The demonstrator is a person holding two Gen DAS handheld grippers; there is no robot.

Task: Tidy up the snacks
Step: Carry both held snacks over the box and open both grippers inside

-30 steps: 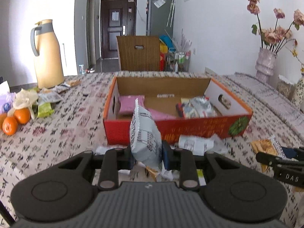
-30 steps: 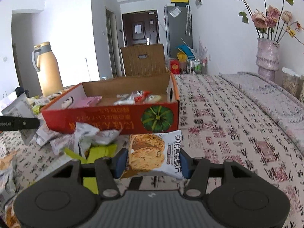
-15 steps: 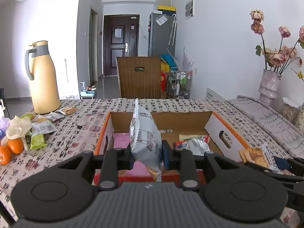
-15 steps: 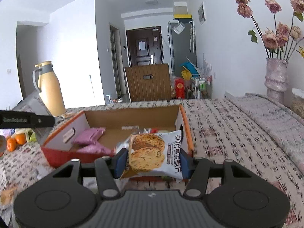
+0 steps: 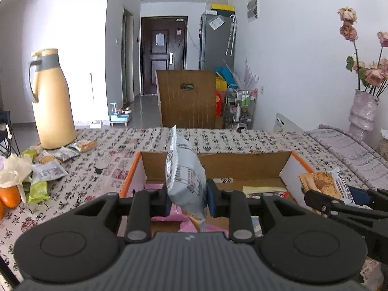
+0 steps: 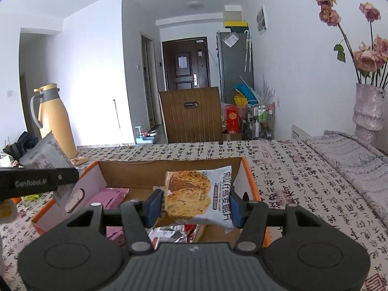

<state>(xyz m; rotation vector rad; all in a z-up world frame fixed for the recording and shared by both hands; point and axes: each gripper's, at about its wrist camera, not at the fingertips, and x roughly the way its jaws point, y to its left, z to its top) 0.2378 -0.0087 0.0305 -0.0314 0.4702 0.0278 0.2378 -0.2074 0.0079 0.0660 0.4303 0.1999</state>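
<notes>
Your left gripper [image 5: 186, 200] is clamped on a grey snack packet [image 5: 185, 177], held upright on edge above the cardboard box [image 5: 245, 167]. Your right gripper [image 6: 195, 205] grips a flat cracker packet [image 6: 198, 200] over the same box's right end. Pink packets [image 6: 112, 194] lie inside; more loose snacks [image 5: 48, 169] sit by the yellow flask [image 5: 52, 101].

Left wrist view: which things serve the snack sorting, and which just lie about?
Job: grey snack packet in left tool; cookie packet in right tool; cardboard box; loose packets.
Idle: thermos jug; oranges; flower vase.
</notes>
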